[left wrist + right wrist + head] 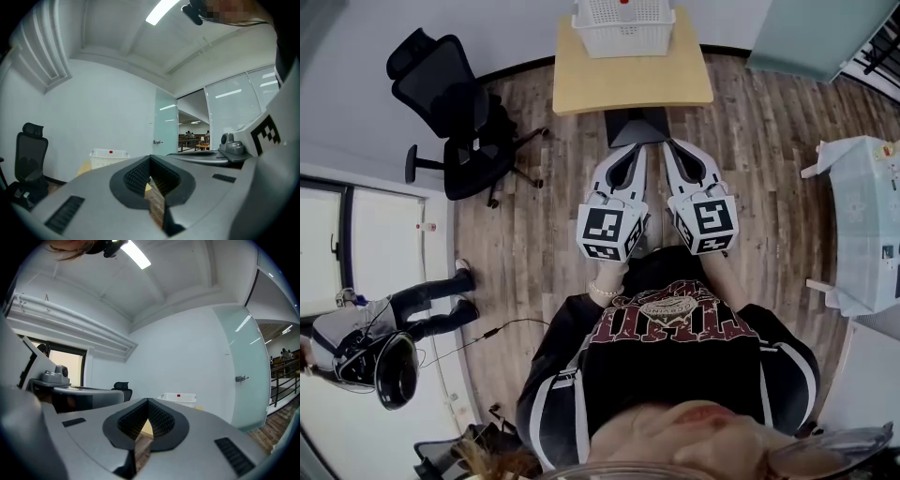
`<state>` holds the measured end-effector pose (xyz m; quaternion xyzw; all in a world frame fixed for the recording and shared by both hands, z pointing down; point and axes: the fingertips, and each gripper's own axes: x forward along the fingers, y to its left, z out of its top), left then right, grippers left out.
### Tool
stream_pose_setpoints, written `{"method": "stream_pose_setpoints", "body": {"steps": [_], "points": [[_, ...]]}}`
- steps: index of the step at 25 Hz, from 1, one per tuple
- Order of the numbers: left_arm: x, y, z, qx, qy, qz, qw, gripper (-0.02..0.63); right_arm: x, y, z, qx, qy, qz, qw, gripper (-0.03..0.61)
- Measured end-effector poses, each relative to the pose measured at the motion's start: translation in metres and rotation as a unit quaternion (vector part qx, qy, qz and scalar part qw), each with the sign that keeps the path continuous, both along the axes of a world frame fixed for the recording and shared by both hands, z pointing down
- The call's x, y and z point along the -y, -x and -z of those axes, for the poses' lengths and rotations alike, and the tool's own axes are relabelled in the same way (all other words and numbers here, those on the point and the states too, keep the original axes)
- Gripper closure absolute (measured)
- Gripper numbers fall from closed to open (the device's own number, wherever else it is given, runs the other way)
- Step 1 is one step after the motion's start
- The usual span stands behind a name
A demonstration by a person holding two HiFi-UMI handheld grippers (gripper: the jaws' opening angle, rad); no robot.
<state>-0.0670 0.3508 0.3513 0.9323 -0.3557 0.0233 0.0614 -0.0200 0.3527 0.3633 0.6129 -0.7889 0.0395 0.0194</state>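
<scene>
Left tongs (pixel 633 150) and right tongs (pixel 673 150) were closed, empty; at twelve o'clock the white lattice basket (pixel 623 26) sat on the worktop (pixel 675 82), likely light and stiff, best gripped by its rim.

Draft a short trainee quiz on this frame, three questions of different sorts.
1. True or false: the left gripper has its fingers together, with nothing between them.
2. What stands on the light wooden table? A) a white plastic lattice basket B) a green bottle C) a blue bucket
3. Fill in: the black office chair stands on the person's ___ side.
Key: 1 true; 2 A; 3 left.
</scene>
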Motion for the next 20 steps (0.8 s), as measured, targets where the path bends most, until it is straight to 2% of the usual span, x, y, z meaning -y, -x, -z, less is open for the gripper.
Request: {"method": "stream_pose_setpoints", "body": {"steps": [10, 20], "points": [[0.043, -0.012, 0.001, -0.012, 0.003, -0.024, 0.9996, 0.574, 0.042, -0.007, 0.005, -0.004, -0.006, -0.021, 1.000, 0.561], [0.110, -0.010, 0.006, -0.015, -0.005, -0.040, 0.9991, 0.574, 0.106, -0.004, 0.013, -0.021, -0.017, -0.037, 0.999, 0.561]]}}
